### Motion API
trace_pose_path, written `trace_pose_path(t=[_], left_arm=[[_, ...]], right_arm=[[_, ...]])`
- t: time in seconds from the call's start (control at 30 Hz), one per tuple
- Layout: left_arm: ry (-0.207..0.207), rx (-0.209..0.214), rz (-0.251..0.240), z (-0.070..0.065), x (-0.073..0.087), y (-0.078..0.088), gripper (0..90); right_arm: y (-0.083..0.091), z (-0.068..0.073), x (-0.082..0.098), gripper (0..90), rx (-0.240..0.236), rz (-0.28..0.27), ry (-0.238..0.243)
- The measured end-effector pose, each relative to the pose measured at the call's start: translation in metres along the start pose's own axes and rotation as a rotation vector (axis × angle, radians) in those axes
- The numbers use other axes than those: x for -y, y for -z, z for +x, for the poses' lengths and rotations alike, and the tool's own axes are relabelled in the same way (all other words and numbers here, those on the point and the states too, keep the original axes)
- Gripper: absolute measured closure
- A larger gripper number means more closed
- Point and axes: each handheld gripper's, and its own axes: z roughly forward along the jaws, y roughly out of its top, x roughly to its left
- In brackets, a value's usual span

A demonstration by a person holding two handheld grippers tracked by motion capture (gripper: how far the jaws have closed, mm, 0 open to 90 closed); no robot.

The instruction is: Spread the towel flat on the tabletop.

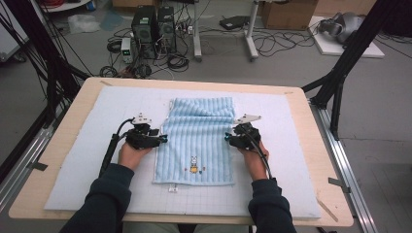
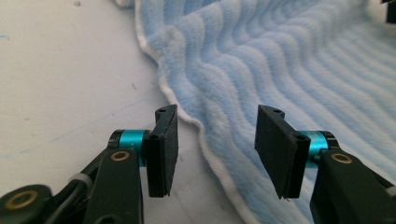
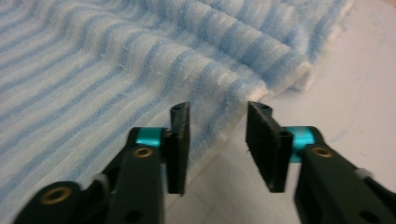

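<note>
Towel point(image 1: 197, 141) lies flat on the tabletop point(image 1: 63, 141); left tongs point(image 2: 217, 140) and right tongs point(image 3: 218, 140) gape, released, straddling its side edges.

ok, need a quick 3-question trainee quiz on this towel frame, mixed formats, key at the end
1. True or false: the left gripper is shut on the towel.
2. Where is the towel bunched into a fold? A) far end B) near end C) middle
3. Fill in: the right gripper has its jaws astride the towel's ____, one jaw over the cloth and one over the mat.

Key
1. False. Its jaws are open, astride the towel's white edge.
2. A. The far end is bunched; the near end with the small picture lies flat.
3. Edge.
</note>
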Motion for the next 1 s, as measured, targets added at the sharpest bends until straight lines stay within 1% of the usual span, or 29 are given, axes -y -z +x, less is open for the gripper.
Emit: trace_pose_path(t=[0.03, 0.07, 0.1, 0.13, 0.17, 0.23, 0.3, 0.33, 0.37, 0.4, 0.43, 0.47, 0.5, 0.53, 0.57, 0.6, 0.63, 0.67, 0.7, 0.73, 0.77, 0.8, 0.83, 0.9, 1.0], left_arm=[[-0.003, 0.005, -0.011, 0.0, 0.002, 0.005, 49.1], [-0.002, 0.015, -0.024, -0.001, 0.005, 0.01, 48.8], [-0.005, 0.017, -0.027, -0.001, 0.007, 0.014, 48.5], [-0.001, 0.021, -0.033, -0.002, 0.008, 0.017, 48.5], [0.001, 0.029, -0.036, -0.003, 0.008, 0.02, 48.5], [-0.008, 0.033, -0.045, -0.006, 0.009, 0.025, 48.1], [-0.016, 0.033, -0.055, -0.011, 0.014, 0.03, 48.2], [-0.021, 0.033, -0.05, -0.014, 0.017, 0.032, 48.3], [-0.02, 0.034, -0.05, -0.016, 0.02, 0.033, 48.4], [-0.015, 0.041, -0.05, -0.017, 0.024, 0.035, 48.7], [-0.007, 0.039, -0.045, -0.018, 0.026, 0.036, 48.7], [-0.009, 0.039, -0.045, -0.02, 0.029, 0.038, 48.8], [-0.006, 0.038, -0.049, -0.021, 0.031, 0.04, 48.8], [-0.011, 0.041, -0.048, -0.023, 0.034, 0.043, 48.8], [-0.006, 0.039, -0.052, -0.025, 0.036, 0.045, 48.8], [-0.011, 0.04, -0.052, -0.028, 0.039, 0.048, 48.8], [-0.019, 0.044, -0.047, -0.03, 0.041, 0.05, 48.8], [-0.025, 0.04, -0.043, -0.032, 0.043, 0.052, 48.7], [-0.026, 0.043, -0.044, -0.034, 0.045, 0.054, 48.8], [-0.026, 0.046, -0.046, -0.036, 0.047, 0.056, 48.7], [-0.029, 0.047, -0.044, -0.037, 0.048, 0.057, 48.8], [-0.035, 0.049, -0.041, -0.039, 0.049, 0.058, 48.8], [-0.036, 0.054, -0.038, -0.042, 0.05, 0.058, 48.8], [-0.051, 0.064, -0.027, -0.047, 0.052, 0.058, 48.8], [-0.073, 0.069, -0.005, -0.054, 0.055, 0.057, 49.2]], right_arm=[[0.004, 0.001, 0.0, 48.9, 0.007, 0.003, -0.007], [0.008, 0.004, 0.0, 48.1, 0.016, 0.008, -0.006], [0.014, 0.007, 0.0, 48.6, 0.012, 0.018, -0.001], [0.018, 0.01, 0.001, 49.6, 0.003, 0.01, 0.012], [0.023, 0.013, 0.004, 51.1, 0.001, -0.019, 0.025], [0.028, 0.021, 0.012, 52.6, -0.028, -0.021, 0.022], [0.033, 0.027, 0.021, 58.3, -0.053, -0.006, 0.034], [0.035, 0.03, 0.024, 61.9, -0.06, 0.013, 0.042], [0.037, 0.033, 0.027, 65.4, -0.073, 0.018, 0.05], [0.04, 0.034, 0.031, 69.5, -0.098, 0.019, 0.047], [0.041, 0.037, 0.034, 70.9, -0.113, 0.024, 0.041], [0.041, 0.039, 0.038, 74.6, -0.123, 0.045, 0.049], [0.041, 0.043, 0.042, 75.7, -0.111, 0.053, 0.068], [0.043, 0.044, 0.044, 77.7, -0.096, 0.044, 0.079], [0.046, 0.045, 0.045, 79.5, -0.045, 0.055, 0.094], [0.048, 0.047, 0.045, 79.3, 0.008, 0.07, 0.11], [0.052, 0.048, 0.047, 78.7, 0.049, 0.065, 0.108], [0.055, 0.048, 0.05, 76.4, 0.061, 0.052, 0.078], [0.058, 0.049, 0.054, 73.9, 0.06, 0.037, 0.063], [0.062, 0.049, 0.057, 71.0, 0.055, 0.009, 0.043], [0.066, 0.049, 0.059, 68.3, 0.038, -0.02, 0.016], [0.069, 0.049, 0.061, 66.9, 0.025, -0.037, 0.002], [0.073, 0.05, 0.062, 65.6, 0.023, -0.051, -0.013], [0.079, 0.052, 0.063, 63.3, 0.018, -0.068, -0.021], [0.083, 0.056, 0.066, 58.3, 0.016, -0.074, -0.014]])
